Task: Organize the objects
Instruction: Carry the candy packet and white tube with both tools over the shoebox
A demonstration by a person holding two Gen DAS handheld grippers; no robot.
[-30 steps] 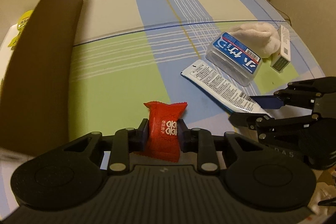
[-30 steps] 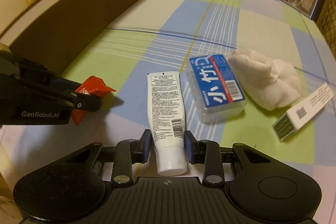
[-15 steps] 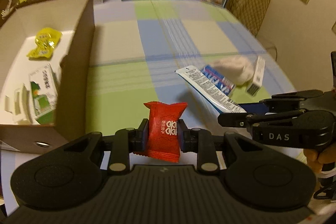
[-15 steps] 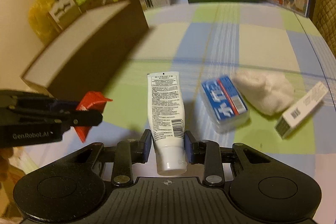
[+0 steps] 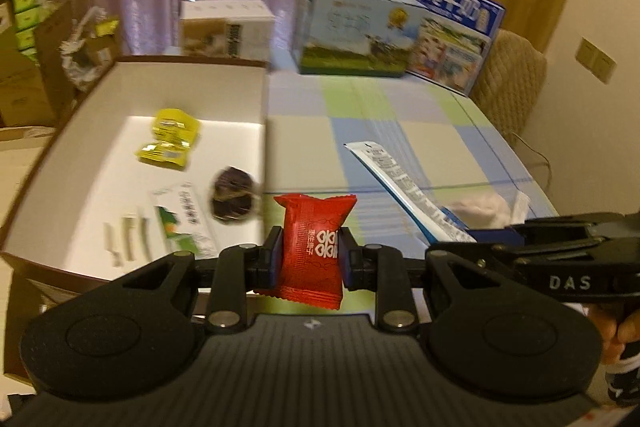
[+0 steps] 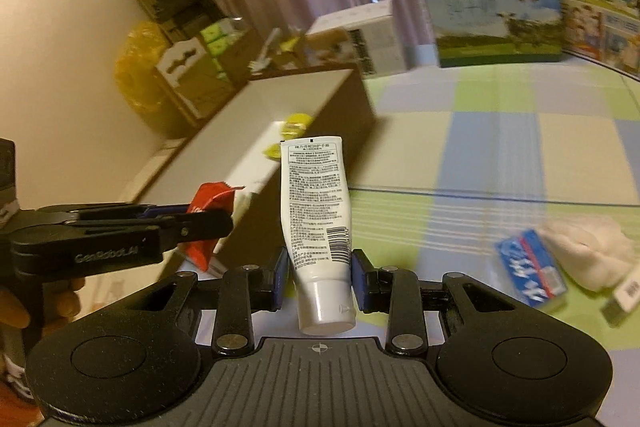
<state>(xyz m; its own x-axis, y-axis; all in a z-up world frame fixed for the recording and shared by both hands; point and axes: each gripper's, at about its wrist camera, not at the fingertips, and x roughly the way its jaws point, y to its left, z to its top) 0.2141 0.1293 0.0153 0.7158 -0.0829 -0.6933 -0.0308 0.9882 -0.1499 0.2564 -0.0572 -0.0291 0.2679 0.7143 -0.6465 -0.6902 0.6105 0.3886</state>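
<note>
While both my tongs are full, this is how things lie.

Red packet: a glossy red sweet wrapper [image 5: 311,253] with white characters and crimped ends, pinched upright between the pads of my left gripper [image 5: 310,259], held in the air by the near right corner of the box.
Tube: a white tube [image 6: 318,223] with fine black print, a barcode and a white cap, clamped near the cap by my right gripper [image 6: 320,277], its crimped end pointing away from me, lifted off the cloth.
Box: an open cardboard box [image 5: 264,99], brown outside, white inside, at the left of the table.
Left view only: the box floor, with one yellow packet [image 5: 170,141], one dark round blurred thing [image 5: 233,195], one green-and-white sachet [image 5: 182,217] and some pale strips I cannot count.
Right view only: one blue-labelled clear case [image 6: 532,273], one white cloth bundle [image 6: 592,253] touching it, and the end of one white carton [image 6: 624,293] at the edge, all on the checked tablecloth [image 6: 500,147].
Far edge: two milk cartons with printed pictures [image 5: 352,31], one smaller white box [image 5: 226,29].
Count in my tongs: one packet, one tube.
</note>
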